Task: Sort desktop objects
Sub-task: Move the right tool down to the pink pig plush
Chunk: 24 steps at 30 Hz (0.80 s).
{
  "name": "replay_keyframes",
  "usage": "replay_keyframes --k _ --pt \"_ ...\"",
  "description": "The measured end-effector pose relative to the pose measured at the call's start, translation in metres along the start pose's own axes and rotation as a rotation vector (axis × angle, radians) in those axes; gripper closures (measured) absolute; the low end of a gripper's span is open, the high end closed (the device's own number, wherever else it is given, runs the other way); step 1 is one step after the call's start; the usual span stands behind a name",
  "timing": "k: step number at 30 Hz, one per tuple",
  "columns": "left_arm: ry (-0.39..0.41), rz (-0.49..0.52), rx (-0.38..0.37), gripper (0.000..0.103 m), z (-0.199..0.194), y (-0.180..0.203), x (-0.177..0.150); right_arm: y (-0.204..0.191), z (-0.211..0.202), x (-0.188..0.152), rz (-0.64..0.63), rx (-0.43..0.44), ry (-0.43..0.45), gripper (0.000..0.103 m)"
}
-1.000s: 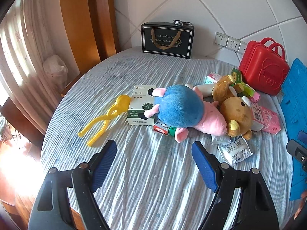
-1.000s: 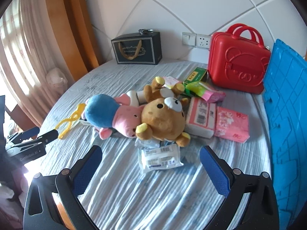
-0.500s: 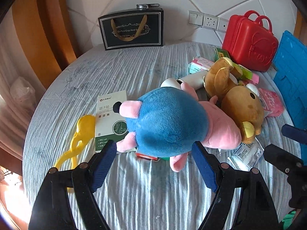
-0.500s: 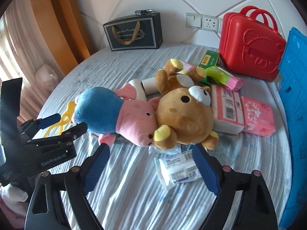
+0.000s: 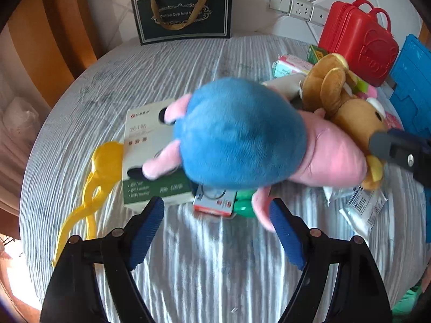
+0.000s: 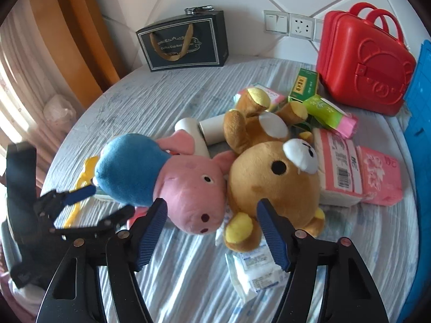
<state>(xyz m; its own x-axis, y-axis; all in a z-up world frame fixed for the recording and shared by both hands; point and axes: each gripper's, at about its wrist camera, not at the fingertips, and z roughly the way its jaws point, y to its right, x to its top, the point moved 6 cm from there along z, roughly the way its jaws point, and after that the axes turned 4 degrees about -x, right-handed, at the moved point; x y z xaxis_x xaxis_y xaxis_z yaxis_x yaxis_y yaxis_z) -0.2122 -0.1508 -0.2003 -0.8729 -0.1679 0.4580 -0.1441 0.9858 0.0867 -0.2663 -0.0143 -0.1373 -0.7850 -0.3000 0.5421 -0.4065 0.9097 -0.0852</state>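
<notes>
A pink pig plush in a blue dress [image 5: 242,134] [image 6: 167,177] lies on the striped round table [image 5: 167,67], its head against a brown bear plush [image 6: 272,180] [image 5: 350,113]. My left gripper [image 5: 215,210] is open, just short of the pig's blue back end; it also shows at the left of the right wrist view [image 6: 89,202]. My right gripper [image 6: 210,212] is open, close over the pig's snout and the bear's paw. Under the pig lie a green-white box [image 5: 145,167] and a small red-and-green pack [image 5: 215,202].
A yellow plastic tong [image 5: 91,183] lies left. Pink tissue packs [image 6: 361,177], green boxes [image 6: 304,84], a white roll [image 6: 212,129] and wet-wipe packets [image 6: 258,269] surround the plushes. A red case [image 6: 363,59], a blue crate [image 6: 420,94] and a black gift bag [image 6: 186,45] stand behind.
Both grippers have moved forward toward the plushes. The left one has closed in on the pig's blue body, the right one on the pig's head and the bear. Both stay open.
</notes>
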Motion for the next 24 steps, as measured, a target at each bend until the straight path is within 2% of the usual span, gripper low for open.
replay_keyframes --k 2,4,6,7,10,14,17,19,22,24 --pt "-0.028 -0.038 -0.011 0.024 -0.003 -0.011 -0.013 -0.006 0.012 0.008 -0.007 0.014 0.003 0.038" --pt "-0.002 -0.071 0.000 0.024 -0.018 -0.022 -0.013 -0.009 0.028 0.016 -0.012 -0.003 0.008 0.038" --pt "0.051 -0.110 0.005 0.024 -0.039 -0.030 -0.004 -0.012 0.048 0.018 -0.015 -0.008 -0.019 0.041" --pt "0.073 -0.128 0.002 0.024 -0.047 -0.033 0.003 -0.015 0.055 0.015 -0.025 0.004 -0.040 0.047" --pt "0.137 -0.162 -0.002 0.024 -0.061 -0.035 0.031 -0.028 0.056 -0.005 -0.064 0.056 -0.077 0.048" --pt "0.174 -0.167 -0.003 0.024 -0.047 -0.023 0.075 -0.030 0.059 -0.043 -0.082 0.071 -0.143 0.046" --pt "0.129 -0.152 -0.052 0.024 -0.024 -0.007 0.093 -0.023 0.060 -0.057 -0.060 0.091 -0.171 0.046" --pt "0.079 -0.108 -0.012 0.023 -0.014 0.001 0.086 -0.019 0.058 -0.062 -0.050 0.095 -0.177 0.046" --pt "0.112 -0.042 0.050 0.023 -0.033 0.001 0.053 -0.009 0.045 -0.069 -0.025 0.091 -0.165 0.046" --pt "0.112 -0.017 0.054 0.023 -0.046 -0.005 0.025 0.001 0.031 -0.072 0.007 0.102 -0.145 0.046"
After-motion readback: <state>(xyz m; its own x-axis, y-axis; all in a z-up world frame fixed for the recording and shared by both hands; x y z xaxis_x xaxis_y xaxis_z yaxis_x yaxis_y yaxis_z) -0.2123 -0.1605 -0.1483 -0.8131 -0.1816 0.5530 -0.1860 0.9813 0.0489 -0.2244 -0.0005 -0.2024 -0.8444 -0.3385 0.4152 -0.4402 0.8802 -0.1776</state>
